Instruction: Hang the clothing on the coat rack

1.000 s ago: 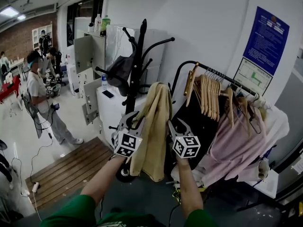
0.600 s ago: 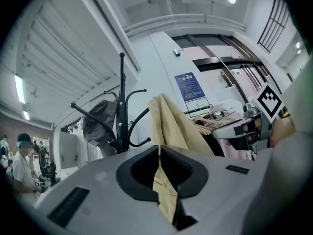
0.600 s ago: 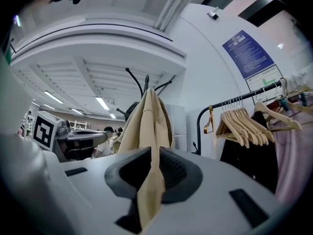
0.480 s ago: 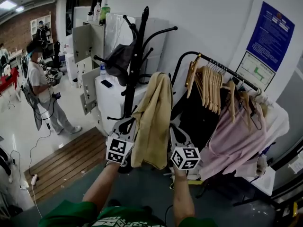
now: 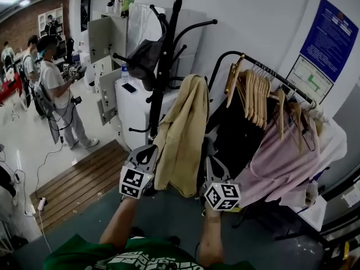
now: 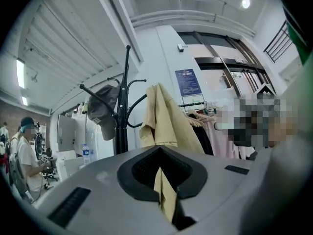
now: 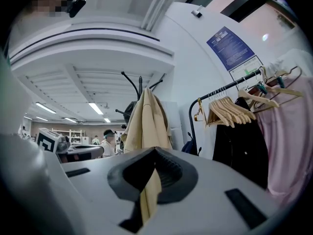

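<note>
A tan garment (image 5: 183,134) hangs from a hook of the black coat rack (image 5: 166,55), draping down its right side. It also shows in the left gripper view (image 6: 164,124) and the right gripper view (image 7: 145,126). A dark cap (image 5: 145,58) hangs on another hook. My left gripper (image 5: 149,151) is low at the garment's left edge, shut, and I see no cloth pinched in it. My right gripper (image 5: 214,163) is low to the garment's right, shut and empty. In both gripper views the tan cloth shows only through the slit between the jaws.
A clothes rail (image 5: 264,75) at the right carries wooden hangers, a black garment (image 5: 236,139) and a pink one (image 5: 281,162). A white cabinet (image 5: 132,111) stands behind the rack. A person (image 5: 56,89) stands at the left, with a wooden floor panel (image 5: 79,190) nearby.
Both grippers have dropped lower and away from the garment's upper part. The right gripper's jaws went from open to shut. The garment stays on the rack.
</note>
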